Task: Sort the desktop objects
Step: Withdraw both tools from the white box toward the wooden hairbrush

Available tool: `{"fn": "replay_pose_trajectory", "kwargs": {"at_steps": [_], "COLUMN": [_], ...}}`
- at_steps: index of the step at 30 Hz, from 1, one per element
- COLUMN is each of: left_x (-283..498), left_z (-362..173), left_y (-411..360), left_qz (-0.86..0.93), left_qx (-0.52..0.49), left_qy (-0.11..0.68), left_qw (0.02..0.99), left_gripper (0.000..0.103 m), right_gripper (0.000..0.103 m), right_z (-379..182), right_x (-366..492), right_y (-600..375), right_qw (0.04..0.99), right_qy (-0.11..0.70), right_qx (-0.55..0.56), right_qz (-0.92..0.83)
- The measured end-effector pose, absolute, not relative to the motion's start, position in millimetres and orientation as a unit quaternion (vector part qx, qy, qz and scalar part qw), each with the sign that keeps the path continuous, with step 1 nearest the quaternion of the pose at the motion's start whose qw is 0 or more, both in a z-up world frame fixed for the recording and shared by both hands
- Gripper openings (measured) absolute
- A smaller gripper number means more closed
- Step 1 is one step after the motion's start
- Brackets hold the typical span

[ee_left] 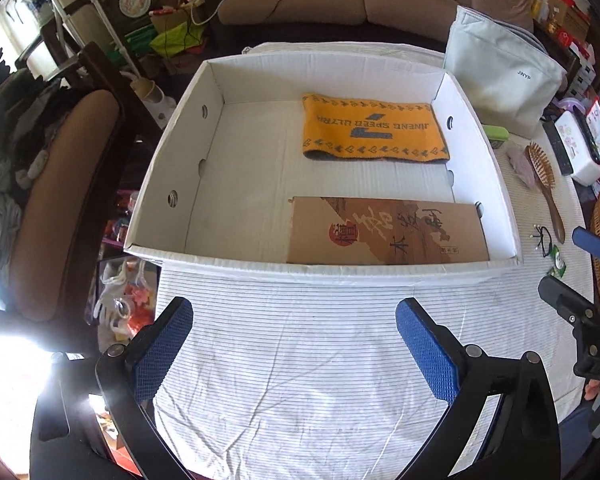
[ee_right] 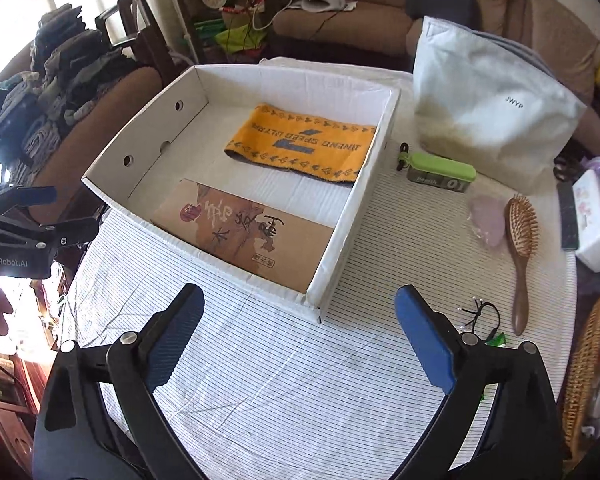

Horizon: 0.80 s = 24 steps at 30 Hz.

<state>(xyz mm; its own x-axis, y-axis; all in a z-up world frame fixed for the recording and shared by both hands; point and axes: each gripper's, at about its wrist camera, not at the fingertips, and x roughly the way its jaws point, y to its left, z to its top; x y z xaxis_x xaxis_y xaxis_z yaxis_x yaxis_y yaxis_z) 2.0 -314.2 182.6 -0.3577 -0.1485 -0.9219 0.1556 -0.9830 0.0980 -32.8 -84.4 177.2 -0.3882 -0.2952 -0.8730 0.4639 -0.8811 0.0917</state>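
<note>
1. Both grippers, left gripper and right gripper, spread wide, empty, above striped tablecloth.
2. Inside white box: orange towel, brown flat carton.
3. Beside box: hairbrush, green case.

White box: orange towel with grey lettering and border motifs, brown carton with red seal and black characters. Counter cloth white, thin dark stripes. Green case, pale bag, wooden brush, pink stone near its right edge.
</note>
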Motion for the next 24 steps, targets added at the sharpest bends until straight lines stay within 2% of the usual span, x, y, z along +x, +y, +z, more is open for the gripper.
{"fn": "replay_pose_trajectory", "kwargs": {"at_steps": [12, 24], "left_x": [51, 41], "left_z": [203, 196], "left_y": [-255, -150], "left_qz": [-0.852, -0.868], "left_qx": [0.515, 0.494], "left_qy": [0.006, 0.003], "left_qw": [0.091, 0.036], "left_gripper": [0.103, 0.103], "right_gripper": [0.099, 0.099], "right_z": [201, 200], "right_x": [8, 16], "right_y": [-36, 54], "right_qw": [0.227, 0.191], "right_qy": [0.073, 0.048], "right_qx": [0.477, 0.466], "right_qz": [-0.846, -0.863]}}
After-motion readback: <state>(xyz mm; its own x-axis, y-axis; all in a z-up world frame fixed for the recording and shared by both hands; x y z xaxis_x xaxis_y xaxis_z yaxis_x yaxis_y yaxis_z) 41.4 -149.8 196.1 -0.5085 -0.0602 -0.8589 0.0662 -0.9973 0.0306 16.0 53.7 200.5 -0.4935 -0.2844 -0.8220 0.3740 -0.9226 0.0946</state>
